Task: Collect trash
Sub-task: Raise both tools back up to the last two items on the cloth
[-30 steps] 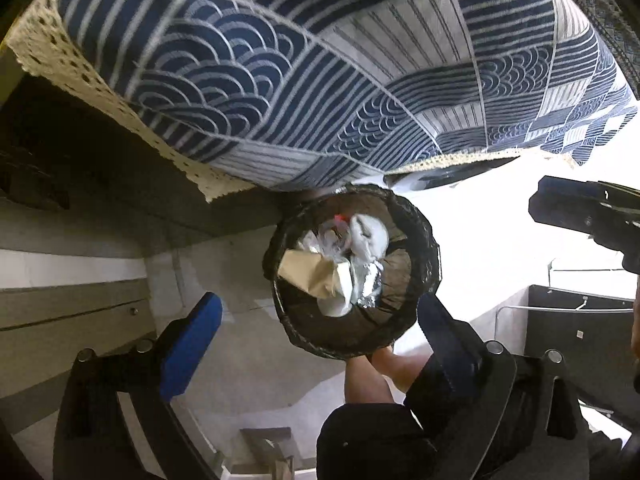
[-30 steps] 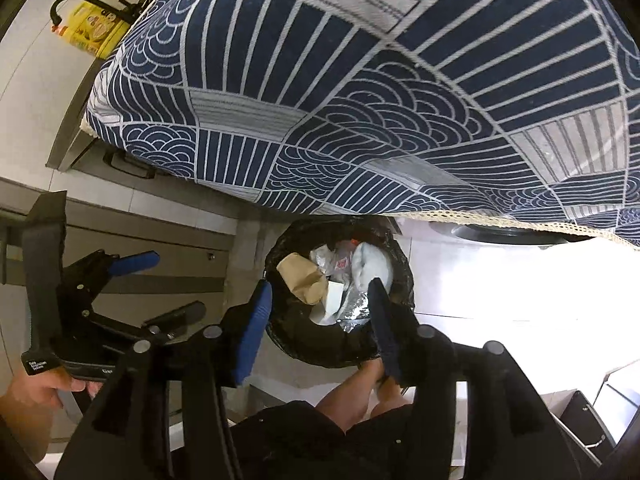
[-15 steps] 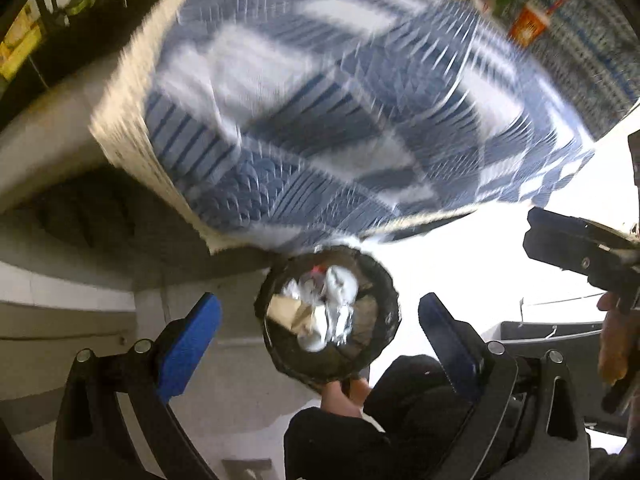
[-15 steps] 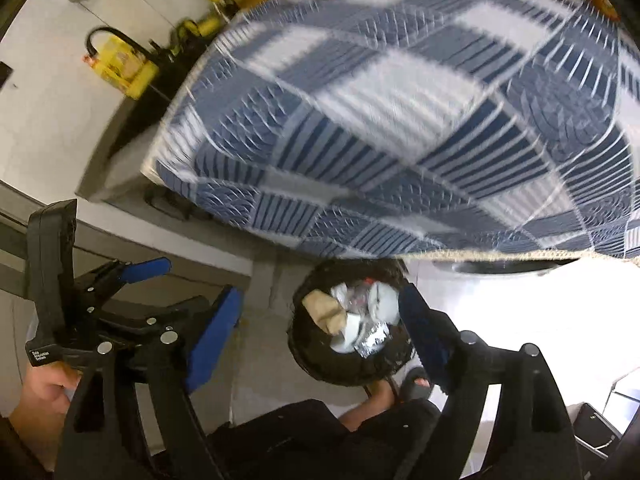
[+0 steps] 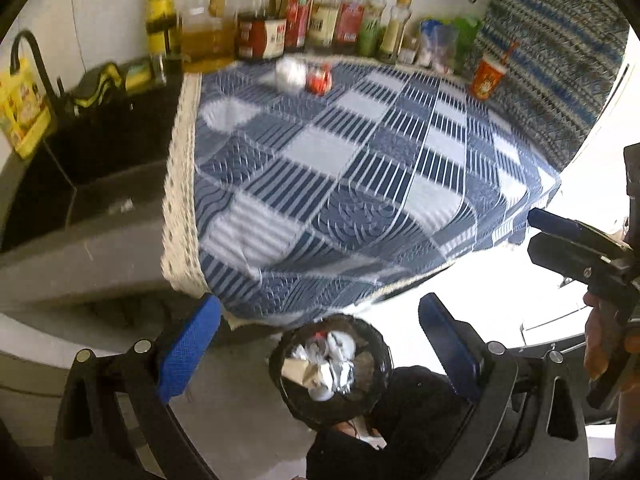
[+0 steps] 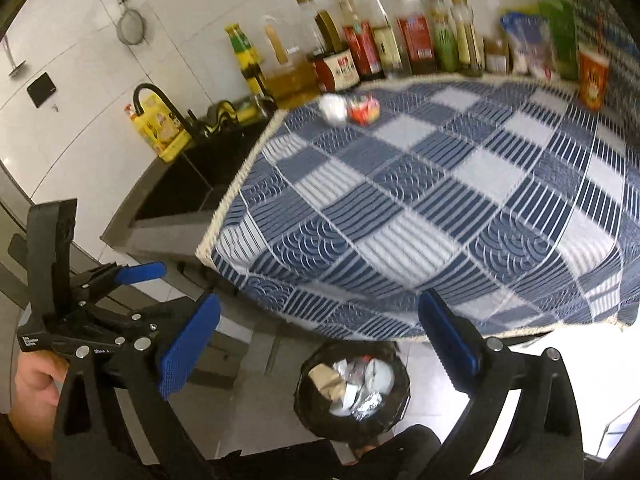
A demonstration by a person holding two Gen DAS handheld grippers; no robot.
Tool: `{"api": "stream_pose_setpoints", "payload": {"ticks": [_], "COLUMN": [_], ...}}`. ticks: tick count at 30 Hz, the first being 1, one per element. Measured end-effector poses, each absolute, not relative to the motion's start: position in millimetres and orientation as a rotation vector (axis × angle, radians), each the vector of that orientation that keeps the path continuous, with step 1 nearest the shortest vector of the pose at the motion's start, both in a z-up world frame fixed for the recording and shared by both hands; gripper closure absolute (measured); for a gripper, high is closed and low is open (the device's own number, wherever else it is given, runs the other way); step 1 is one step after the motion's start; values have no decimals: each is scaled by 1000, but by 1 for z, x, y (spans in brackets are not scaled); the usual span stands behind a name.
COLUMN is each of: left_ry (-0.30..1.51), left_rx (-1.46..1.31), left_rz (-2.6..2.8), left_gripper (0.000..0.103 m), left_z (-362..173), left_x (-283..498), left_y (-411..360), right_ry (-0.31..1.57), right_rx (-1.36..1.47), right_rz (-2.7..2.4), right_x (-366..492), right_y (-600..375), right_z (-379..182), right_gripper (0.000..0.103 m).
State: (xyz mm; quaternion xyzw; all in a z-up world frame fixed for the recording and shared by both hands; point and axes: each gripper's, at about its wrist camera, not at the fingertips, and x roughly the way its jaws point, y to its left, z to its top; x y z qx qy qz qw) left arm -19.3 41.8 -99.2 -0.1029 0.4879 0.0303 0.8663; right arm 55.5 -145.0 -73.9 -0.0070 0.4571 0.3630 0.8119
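I've swung both empty, spread grippers, left (image 5: 318, 342) and right (image 6: 318, 342), up from the bin (image 6: 352, 394) toward wrappers (image 6: 352, 109) across the table (image 6: 440, 208), next to collect.

Both wrist cams sit high, near the counter's front edge, tilted down and fwd across the blue patterned tablecloth (image 5: 360, 168) (image 6: 460, 208) to the bottle row at the wall; both share the trash bin (image 5: 332, 368) (image 6: 354, 392) below, sink at left
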Motion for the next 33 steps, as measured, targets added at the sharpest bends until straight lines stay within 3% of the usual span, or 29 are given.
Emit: {"api": "stream_pose_setpoints", "payload": {"ticks": [22,33], "left_ry": [858,867], "left_rx": [-157,-188], "left_rz": [54,117], "left_gripper": [7,7], "left_z": [-23,-28], "left_x": [16,64], "left_y": [64,80], "right_ry": [860,880], "right_rx": [-45,-35], "right_rz": [764,782], "right_x": [87,163], "right_y": [-131,-118], "right_z": [-17,-26], "right_gripper": [5,5]}}
